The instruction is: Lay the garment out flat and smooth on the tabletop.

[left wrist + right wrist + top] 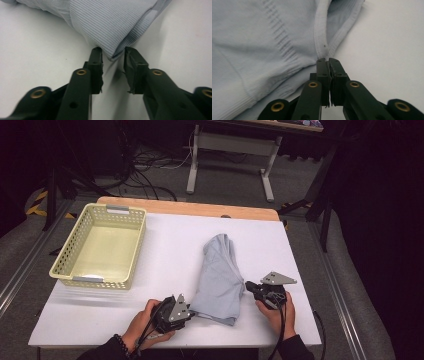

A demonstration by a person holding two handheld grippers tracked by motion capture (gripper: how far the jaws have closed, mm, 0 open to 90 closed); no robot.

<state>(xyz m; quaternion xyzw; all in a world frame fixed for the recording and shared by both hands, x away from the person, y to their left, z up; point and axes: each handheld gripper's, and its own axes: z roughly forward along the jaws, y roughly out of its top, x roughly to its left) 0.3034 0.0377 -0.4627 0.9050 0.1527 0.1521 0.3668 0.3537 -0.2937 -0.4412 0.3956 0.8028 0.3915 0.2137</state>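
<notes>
Folding pale blue garment [218,277] mid-table: right gripper [328,60] pinched tight on hem, left gripper [113,53] jaws parted around corner, not clamped. Fold unfinished; yellow basket [129,252] empty, apart.

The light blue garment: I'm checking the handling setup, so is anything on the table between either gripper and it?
Nothing visible. The left gripper has a corner of the light blue garment between its parted jaws; the right gripper is pinched on its hemmed edge. The yellow basket sits off to the left, away from both.
</notes>
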